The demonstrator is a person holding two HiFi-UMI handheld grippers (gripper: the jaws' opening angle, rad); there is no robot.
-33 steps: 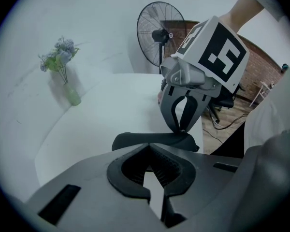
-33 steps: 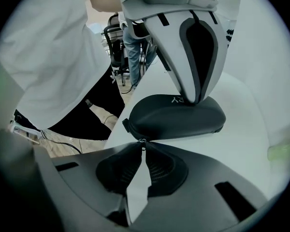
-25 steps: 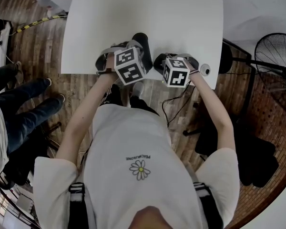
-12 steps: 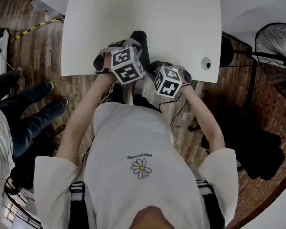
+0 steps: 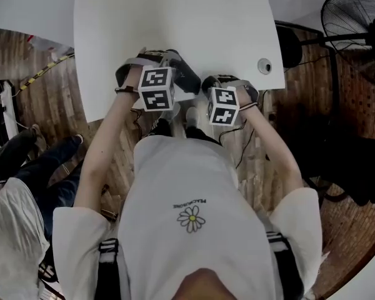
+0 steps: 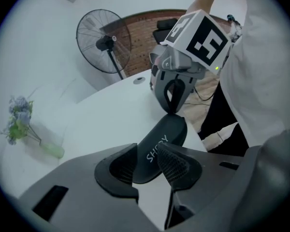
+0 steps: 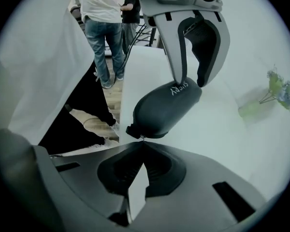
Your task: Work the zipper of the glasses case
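A black glasses case lies near the front edge of the white table. My left gripper straddles one end of it. Its jaws have just been opening and stand apart, with the case between the pads and not clamped. From the right gripper view I see its fingers reaching down over the case's far end. My right gripper is shut at the other end, its tips pinched on the thin zipper pull. In the head view both marker cubes hide the jaws.
A standing fan is off the table's right side. A flower sprig lies on the table. A round hole sits near the table's right corner. Another person stands at the left.
The left gripper has rolled, its cube showing a different face. The right gripper dipped toward the table edge, then came back to the case's end. The case now lies more slanted.
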